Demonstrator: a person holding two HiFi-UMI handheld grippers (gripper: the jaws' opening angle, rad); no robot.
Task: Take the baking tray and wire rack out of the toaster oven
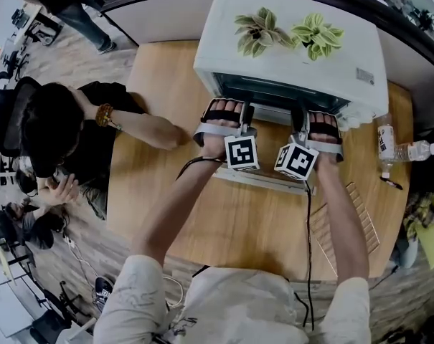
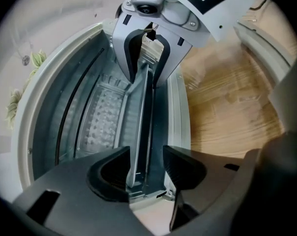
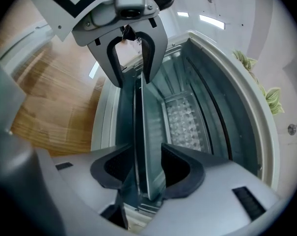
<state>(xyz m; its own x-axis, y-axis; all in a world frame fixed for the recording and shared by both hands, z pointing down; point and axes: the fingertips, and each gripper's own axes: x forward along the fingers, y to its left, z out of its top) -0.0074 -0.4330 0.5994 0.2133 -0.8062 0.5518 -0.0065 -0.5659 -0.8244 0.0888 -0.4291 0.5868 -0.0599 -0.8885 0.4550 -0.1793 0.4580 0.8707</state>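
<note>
Left tool [image 2: 146, 156], right tool [image 3: 147, 154], clamping baking tray [image 2: 141, 112] (at oven [image 1: 224, 56] mouth)

head view looks down; gripper views closely face toaster oven [image 1: 292, 63].

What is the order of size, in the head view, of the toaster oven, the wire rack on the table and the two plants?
1. toaster oven
2. wire rack, partly hidden by a forearm
3. left plant and right plant: alike in size, so not ranked
</note>
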